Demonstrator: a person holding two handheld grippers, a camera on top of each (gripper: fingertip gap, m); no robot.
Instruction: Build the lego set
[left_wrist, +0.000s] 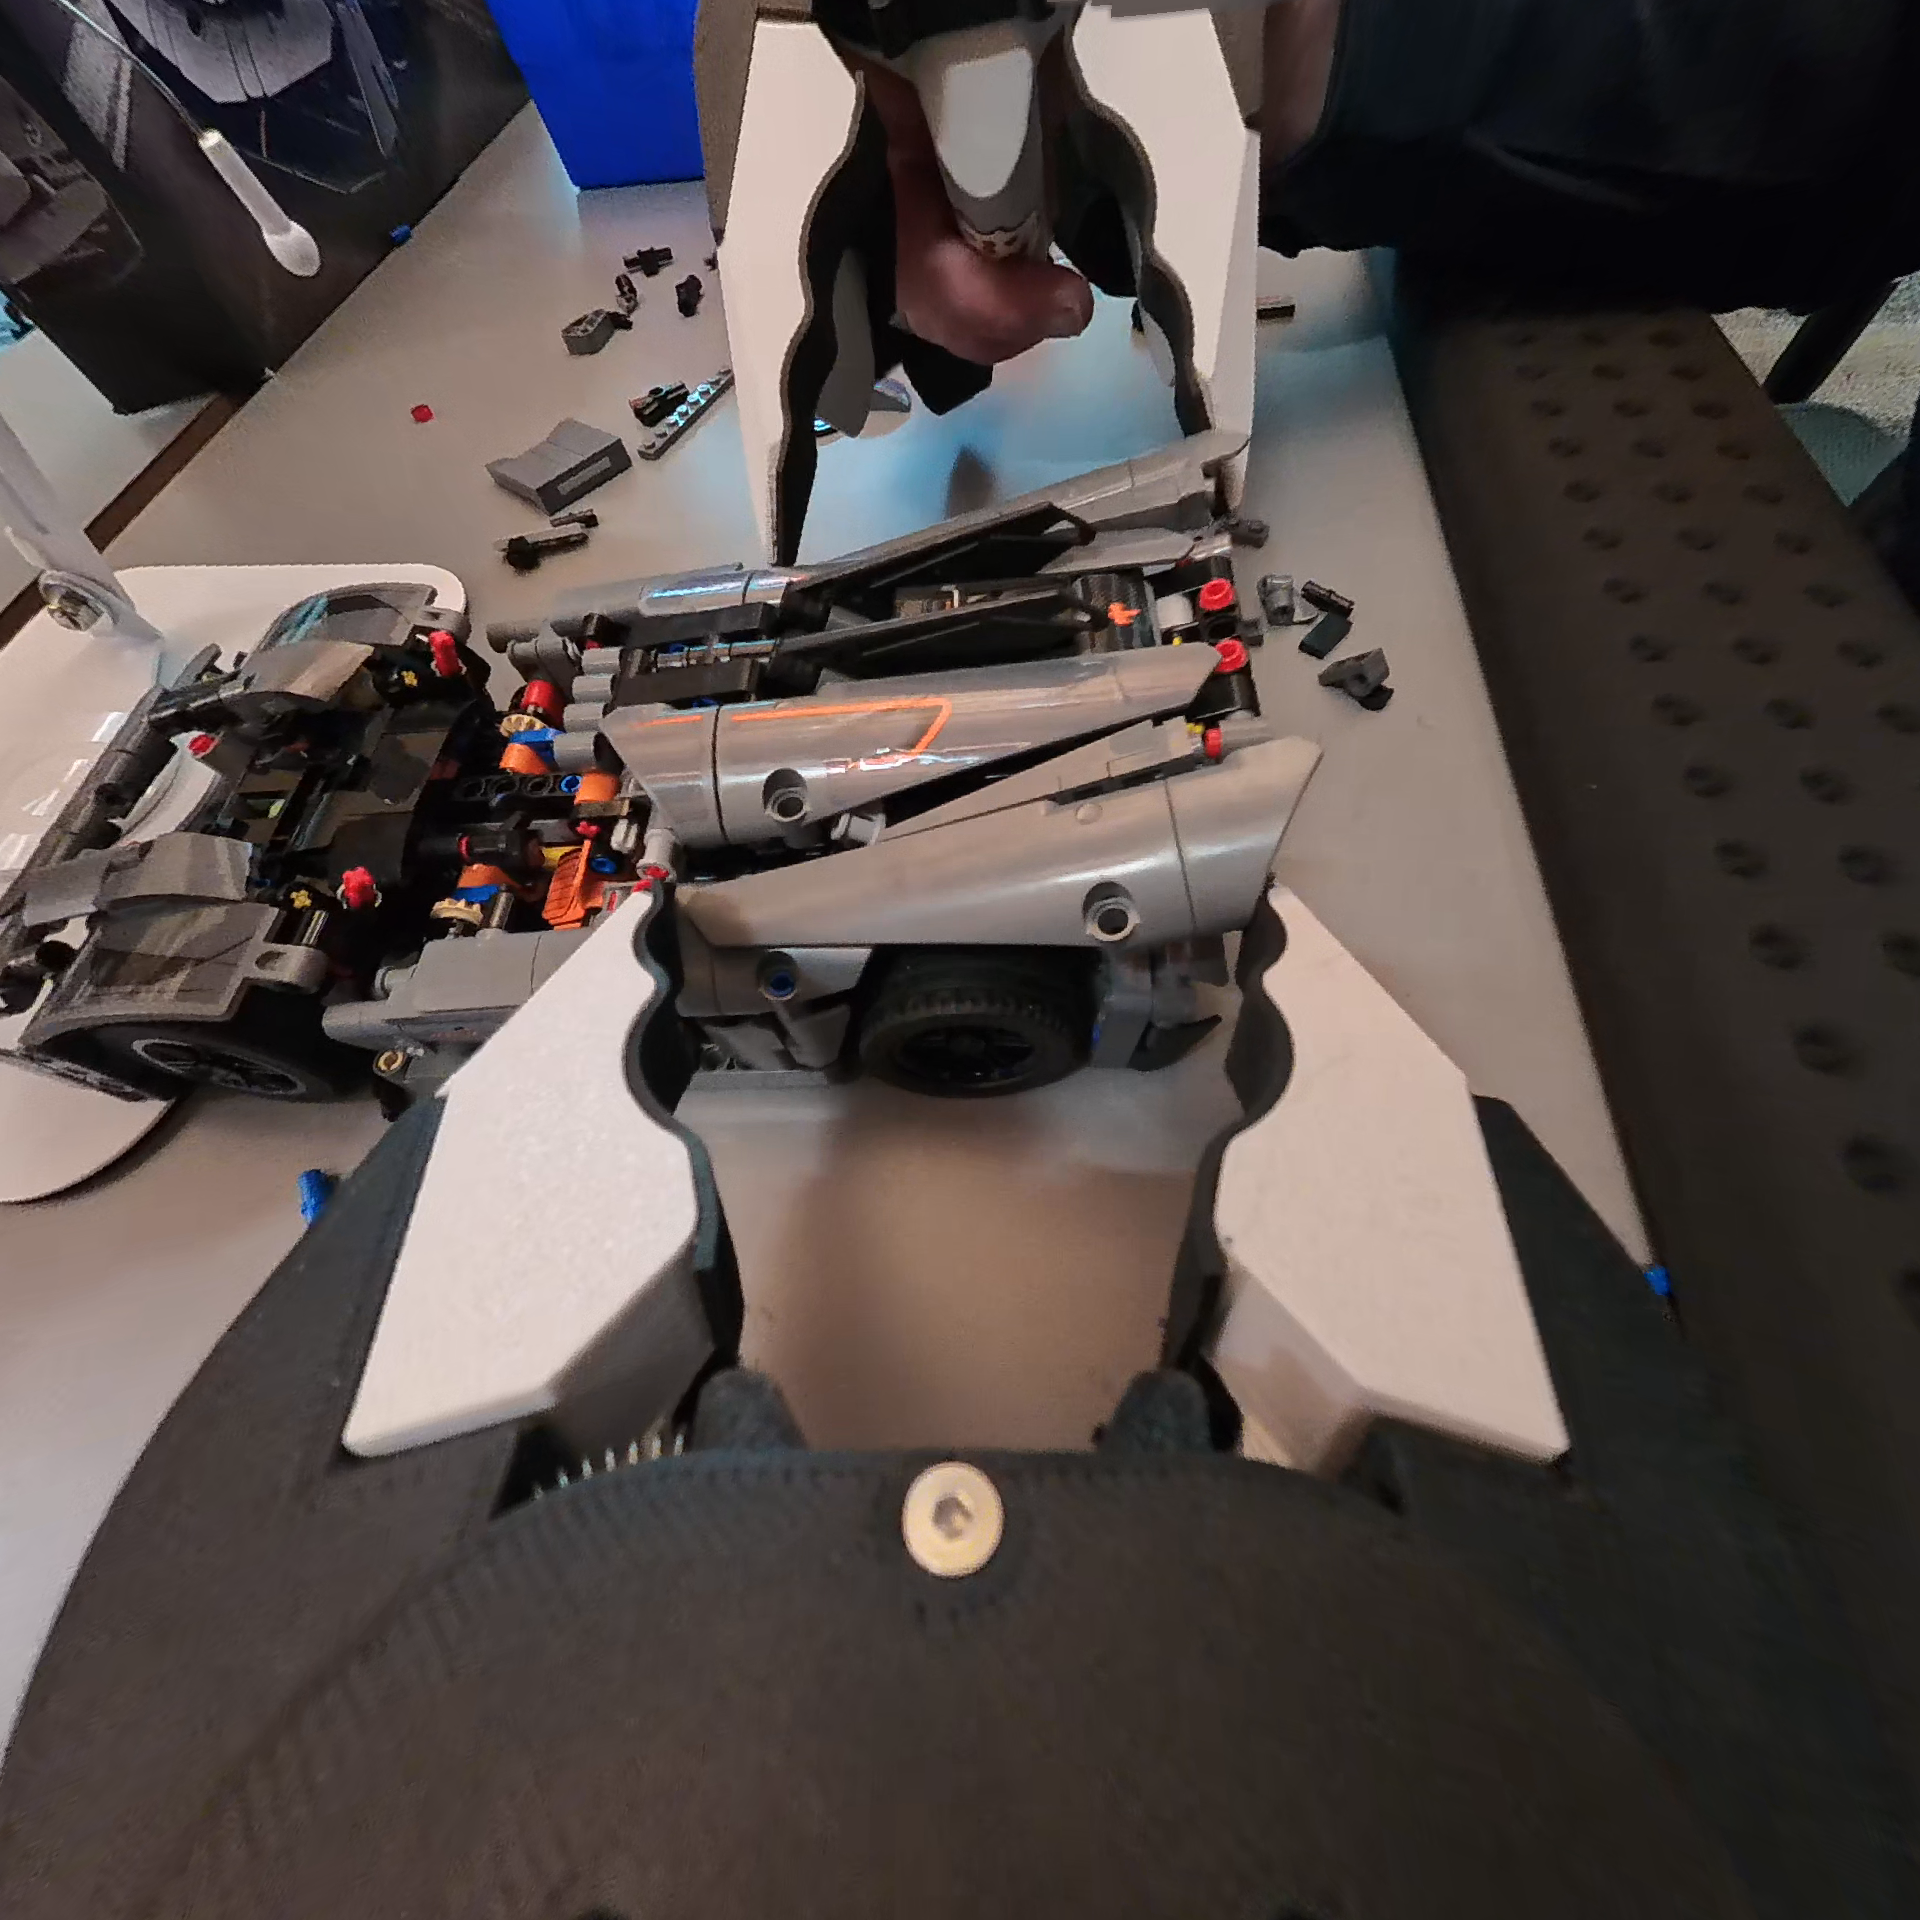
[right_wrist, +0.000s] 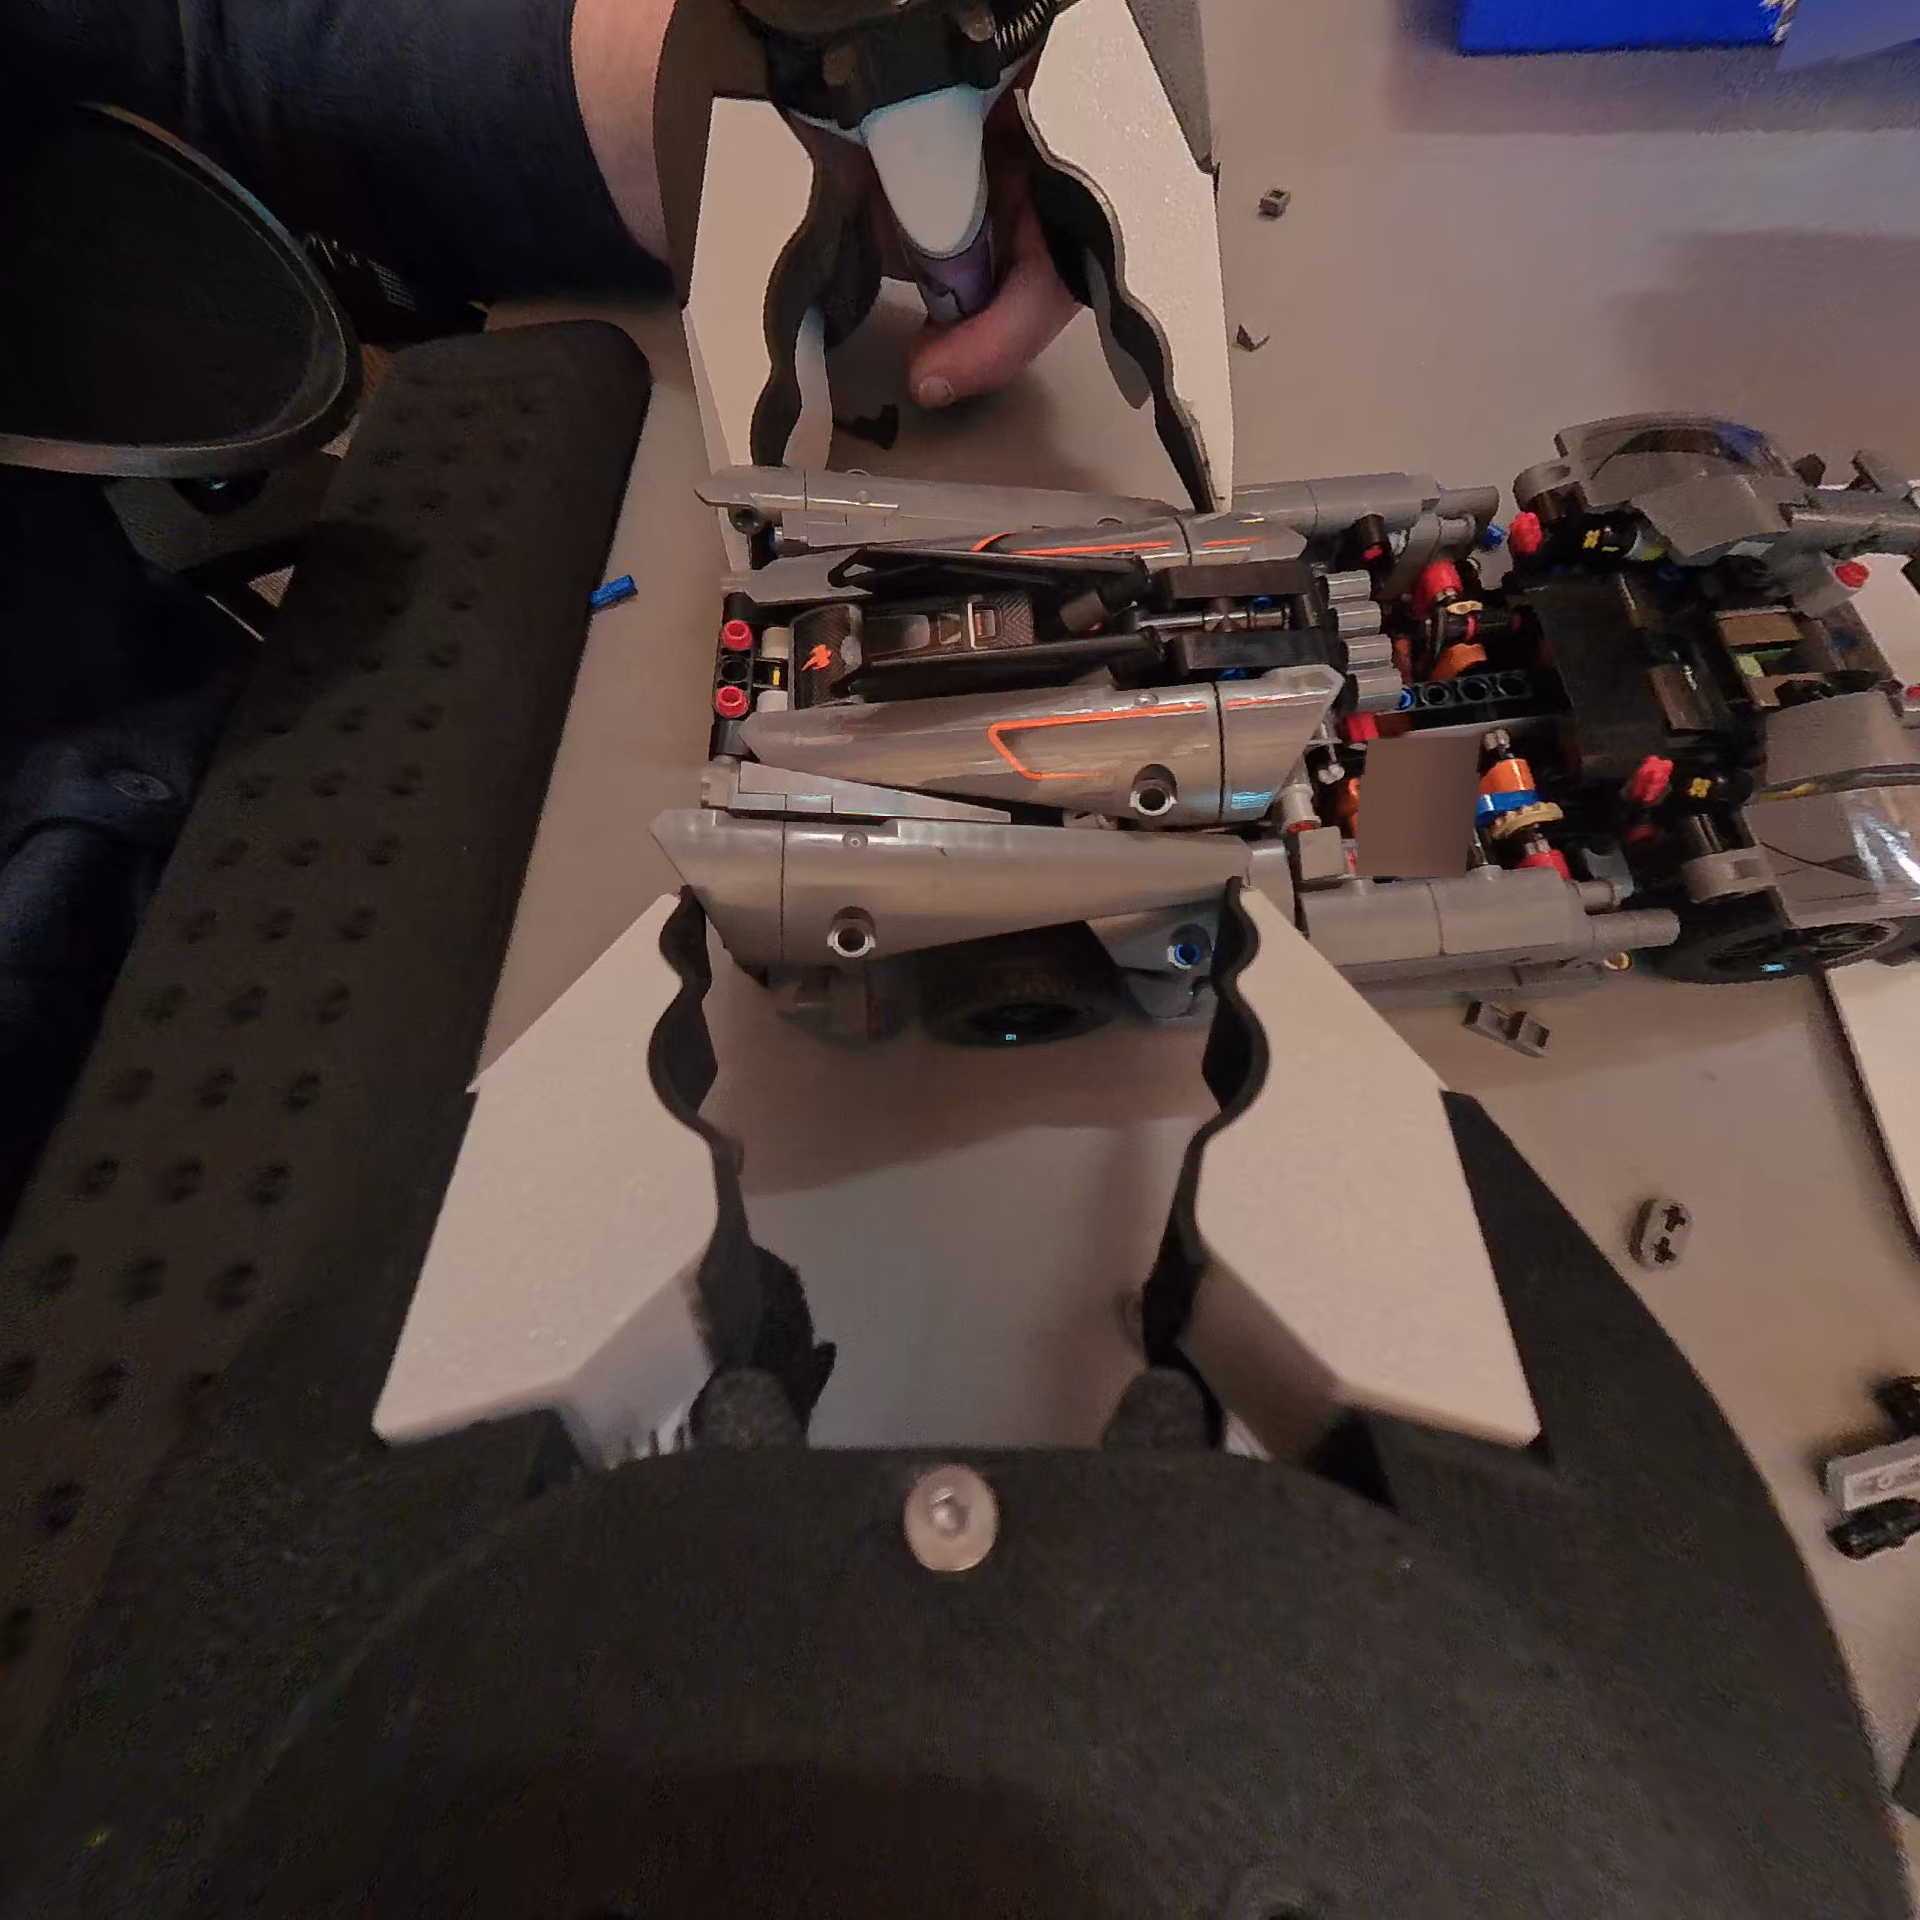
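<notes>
A grey Lego car (left_wrist: 935, 748) with orange lines, black wheels and an exposed coloured middle lies on the table; it also shows in the right wrist view (right_wrist: 1039, 748). My left gripper (left_wrist: 956, 925) is open, its fingertips on either side of the car's rear fender and wheel (left_wrist: 977, 1023). My right gripper (right_wrist: 961, 914) is open the same way on the opposite side, at the other rear fender. Each gripper shows in the other's view, facing across the car: the right one (left_wrist: 1003, 509) and the left one (right_wrist: 982, 478). Neither holds anything.
Loose small pieces lie behind the car (left_wrist: 561, 468), by its rear (left_wrist: 1340, 634) and at the right (right_wrist: 1870, 1486). A black perforated pad (left_wrist: 1662, 727) runs along the car's rear end. A white sheet (left_wrist: 62, 1143) lies under the car's front. A blue box (left_wrist: 613, 83) stands far back. About 9 cm separates my left fingertips from my right.
</notes>
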